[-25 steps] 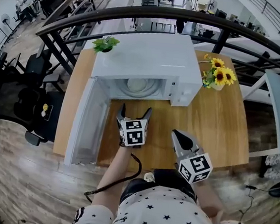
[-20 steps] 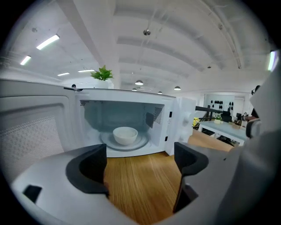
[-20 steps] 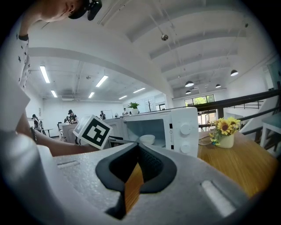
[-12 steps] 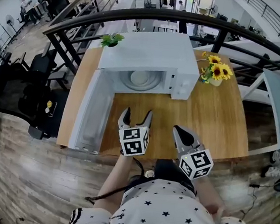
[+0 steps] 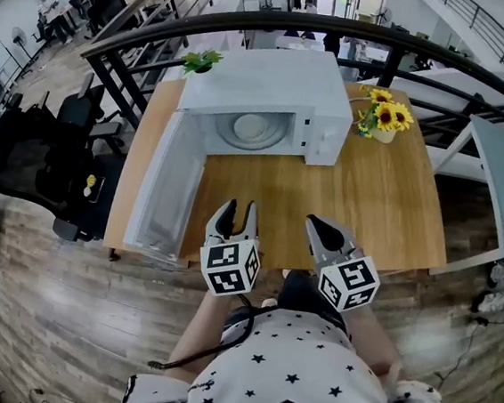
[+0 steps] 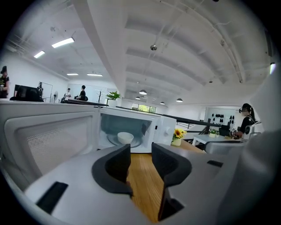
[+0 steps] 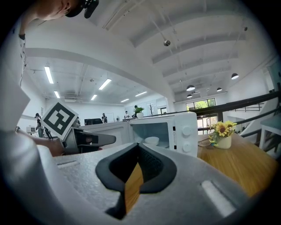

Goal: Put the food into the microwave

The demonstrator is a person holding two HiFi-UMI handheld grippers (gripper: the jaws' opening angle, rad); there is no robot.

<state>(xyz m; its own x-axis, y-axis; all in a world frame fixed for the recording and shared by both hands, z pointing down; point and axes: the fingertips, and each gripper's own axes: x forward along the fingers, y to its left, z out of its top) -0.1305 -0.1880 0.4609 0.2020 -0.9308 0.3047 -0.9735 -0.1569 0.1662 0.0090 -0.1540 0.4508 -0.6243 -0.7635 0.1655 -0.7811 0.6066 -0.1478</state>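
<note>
Bowl (image 6: pixel 125 137), white, sits on the turntable inside the microwave (image 5: pixel 265 81), whose door (image 5: pixel 159 186) stands swung open. Left gripper (image 5: pixel 239 209) is held nearly level over the near edge of the table (image 5: pixel 386 201), pointing at the cavity. Its jaws have just been closing to a narrow gap with nothing between them. Right gripper (image 5: pixel 314 222) lies alongside, jaws together and empty.

Head view overhead; gripper views level; microwave (image 5: pixel 265 81) shared.
</note>
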